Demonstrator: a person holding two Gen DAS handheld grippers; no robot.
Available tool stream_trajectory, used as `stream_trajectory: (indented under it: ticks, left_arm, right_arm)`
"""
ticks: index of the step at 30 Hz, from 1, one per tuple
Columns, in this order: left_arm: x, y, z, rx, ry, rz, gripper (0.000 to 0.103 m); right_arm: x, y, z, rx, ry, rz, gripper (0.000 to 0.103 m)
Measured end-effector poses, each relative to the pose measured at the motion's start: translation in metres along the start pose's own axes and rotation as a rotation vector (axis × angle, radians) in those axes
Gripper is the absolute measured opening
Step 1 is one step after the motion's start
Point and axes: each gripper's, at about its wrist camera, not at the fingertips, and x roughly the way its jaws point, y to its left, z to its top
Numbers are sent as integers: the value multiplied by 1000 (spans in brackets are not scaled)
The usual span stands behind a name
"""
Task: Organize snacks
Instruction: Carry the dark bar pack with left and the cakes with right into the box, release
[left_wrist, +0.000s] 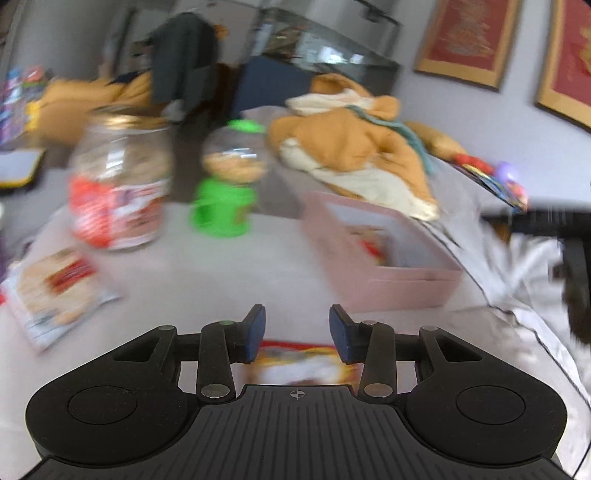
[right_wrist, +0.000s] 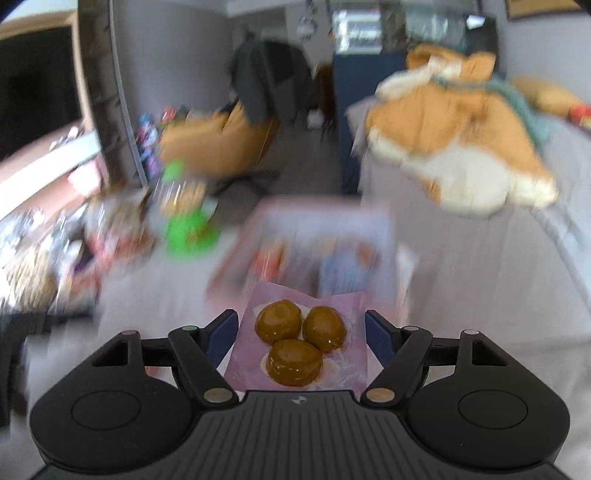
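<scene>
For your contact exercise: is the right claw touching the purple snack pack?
Touching: the right wrist view shows the purple snack pack spanning pad to pad of the right claw.

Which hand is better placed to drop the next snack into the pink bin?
Right, probably. The right gripper holds a purple packet of three brown buns between its pads, with the pink bin directly ahead. The left gripper is open and empty over a snack packet; the bin lies off to its right.

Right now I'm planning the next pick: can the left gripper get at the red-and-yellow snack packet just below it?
Probably yes. The left gripper is open and empty, and the red-and-yellow snack packet lies right beneath its fingers with nothing over it.
</scene>
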Motion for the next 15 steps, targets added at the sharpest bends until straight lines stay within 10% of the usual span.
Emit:
stream_trajectory:
  ticks: [6, 15]
  left_arm:
    - [-30, 75, 4, -175, -102, 157, 43]
    - [13, 163, 51, -284, -161, 393, 43]
  right_arm:
    - [64, 5, 70, 17, 46, -89, 87]
    - [87, 98, 5, -134, 157, 84, 87]
